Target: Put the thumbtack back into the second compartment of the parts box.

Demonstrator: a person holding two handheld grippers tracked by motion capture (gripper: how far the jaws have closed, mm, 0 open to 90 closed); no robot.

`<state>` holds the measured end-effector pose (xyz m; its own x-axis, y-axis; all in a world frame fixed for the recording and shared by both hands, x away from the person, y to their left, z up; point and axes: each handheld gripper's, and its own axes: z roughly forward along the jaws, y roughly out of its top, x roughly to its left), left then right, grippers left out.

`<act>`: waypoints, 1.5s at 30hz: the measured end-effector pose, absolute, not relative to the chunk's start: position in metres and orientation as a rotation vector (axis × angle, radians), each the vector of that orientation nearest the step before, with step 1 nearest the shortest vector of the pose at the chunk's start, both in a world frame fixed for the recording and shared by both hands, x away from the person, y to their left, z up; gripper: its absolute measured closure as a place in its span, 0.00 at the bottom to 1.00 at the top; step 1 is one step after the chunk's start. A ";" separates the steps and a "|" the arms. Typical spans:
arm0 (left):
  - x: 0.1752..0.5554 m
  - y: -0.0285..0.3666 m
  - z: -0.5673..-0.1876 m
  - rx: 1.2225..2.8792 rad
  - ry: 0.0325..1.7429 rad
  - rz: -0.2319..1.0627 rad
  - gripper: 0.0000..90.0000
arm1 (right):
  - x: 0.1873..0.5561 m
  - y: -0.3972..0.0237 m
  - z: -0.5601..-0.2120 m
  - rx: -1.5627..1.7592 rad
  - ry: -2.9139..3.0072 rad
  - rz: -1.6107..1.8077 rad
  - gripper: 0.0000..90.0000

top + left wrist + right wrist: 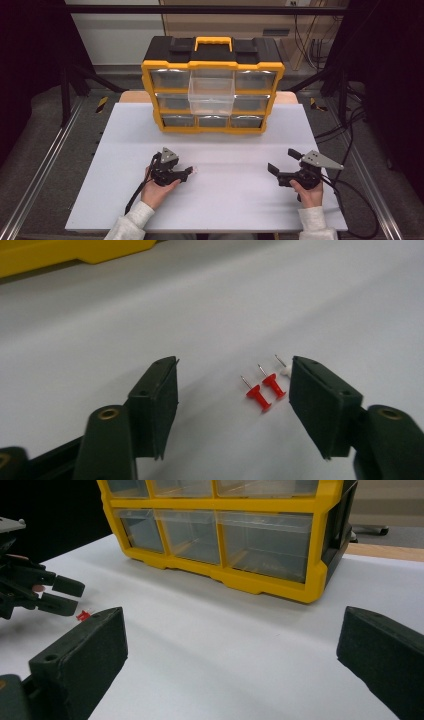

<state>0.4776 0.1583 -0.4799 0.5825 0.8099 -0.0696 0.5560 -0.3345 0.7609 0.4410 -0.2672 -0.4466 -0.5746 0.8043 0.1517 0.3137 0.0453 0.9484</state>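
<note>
White pushpin (286, 371) half hidden behind right finger of left gripper (235, 405).

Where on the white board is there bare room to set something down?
Bare room: the stretch between the left gripper and the right gripper, and the strip in front of the yellow organizer. Crowded: by the left jaws, where two red pushpins and a white pushpin lie.

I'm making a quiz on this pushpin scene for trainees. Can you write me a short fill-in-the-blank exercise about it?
1. Between the jaws of the left gripper lie two ____ pushpins and a white pushpin.
2. The pushpins lie on the white ____.
3. The organizer has a yellow frame and one clear ____ pulled out.
4. The right gripper holds ____.

Missing words: red; table; drawer; nothing
</note>
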 end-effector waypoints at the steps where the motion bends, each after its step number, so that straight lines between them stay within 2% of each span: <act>1: 0.477 0.158 -0.480 2.037 1.089 0.416 0.45 | 0.441 -0.267 -0.447 1.123 1.906 1.547 0.00; 2: 0.477 0.157 -0.480 2.034 1.091 0.414 0.50 | 0.441 -0.267 -0.446 1.124 1.905 1.547 0.00; 3: 0.477 0.157 -0.481 2.033 1.091 0.409 0.50 | 0.441 -0.267 -0.446 1.124 1.905 1.547 0.00; 7: 0.476 0.155 -0.481 2.031 1.094 0.394 0.60 | 0.441 -0.267 -0.446 1.125 1.904 1.547 0.00; 21: 0.474 0.148 -0.484 2.059 1.092 0.394 0.81 | 0.441 -0.268 -0.446 1.130 1.905 1.546 0.00; 32: 0.474 0.145 -0.485 2.068 1.087 0.422 0.93 | 0.441 -0.268 -0.446 1.131 1.902 1.547 0.01; 45: 0.474 0.149 -0.480 2.053 1.076 0.422 0.94 | 0.441 -0.267 -0.446 1.131 1.906 1.548 0.01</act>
<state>0.4740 0.1494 -0.4804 0.5895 0.8058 -0.0565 0.5524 -0.3511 0.7560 0.4410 -0.2669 -0.4459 -0.5720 0.8050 0.1573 0.3193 0.0418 0.9467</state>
